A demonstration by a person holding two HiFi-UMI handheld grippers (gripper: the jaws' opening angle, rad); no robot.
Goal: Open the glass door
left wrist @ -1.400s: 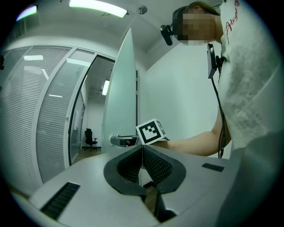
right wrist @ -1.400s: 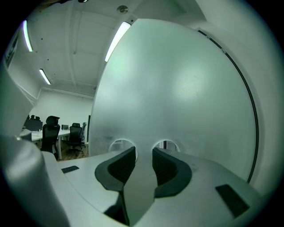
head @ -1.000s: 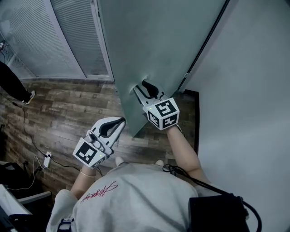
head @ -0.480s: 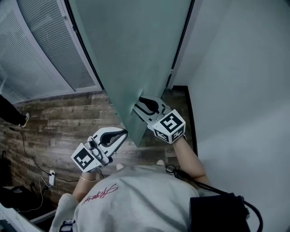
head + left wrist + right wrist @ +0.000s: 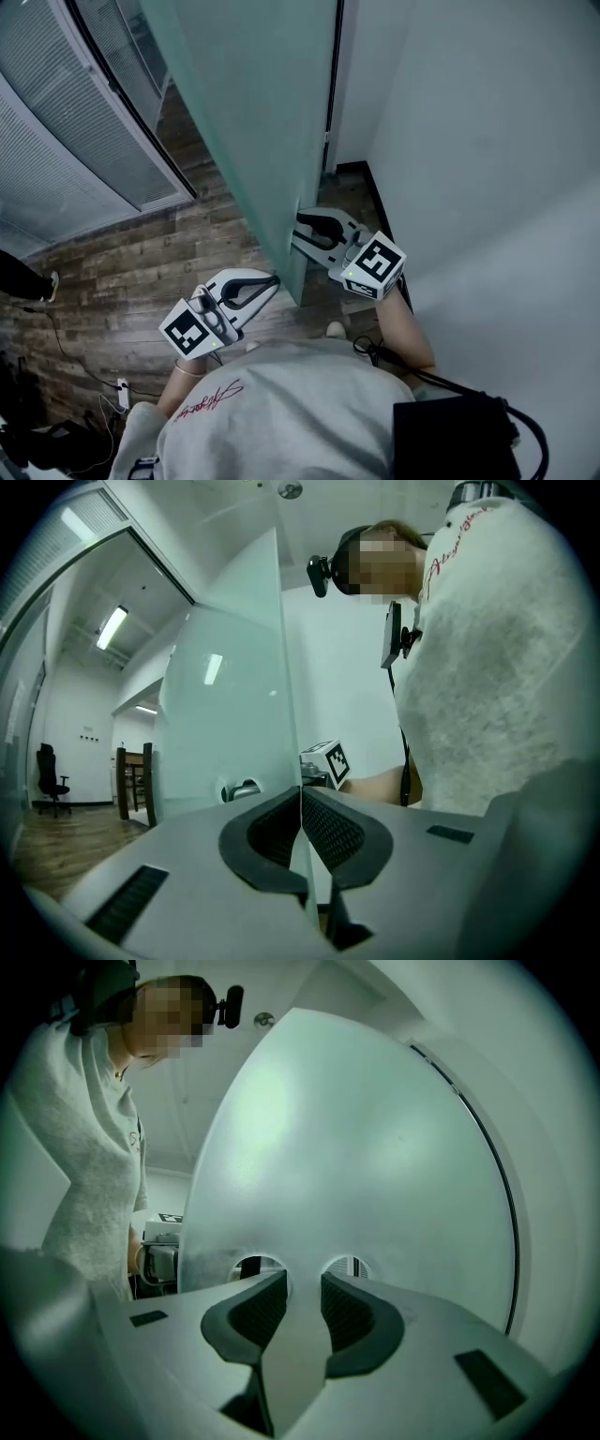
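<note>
Frosted glass door point(image 5: 253, 122) stands ajar, its upright free edge between my grippers. The right gripper point(image 5: 300, 230), jaws apart and empty, faces its wall-side face. The left gripper point(image 5: 276, 279), jaws together, points at that edge.

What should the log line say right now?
door part open | left tool shut at door edge | right tool open at door face

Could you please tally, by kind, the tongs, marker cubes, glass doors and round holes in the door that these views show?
tongs: 2, the left tongs and the right tongs
marker cubes: 2, one on the left and one on the right
glass door: 1
round holes through the door: 2, left and right
total: 7
</note>
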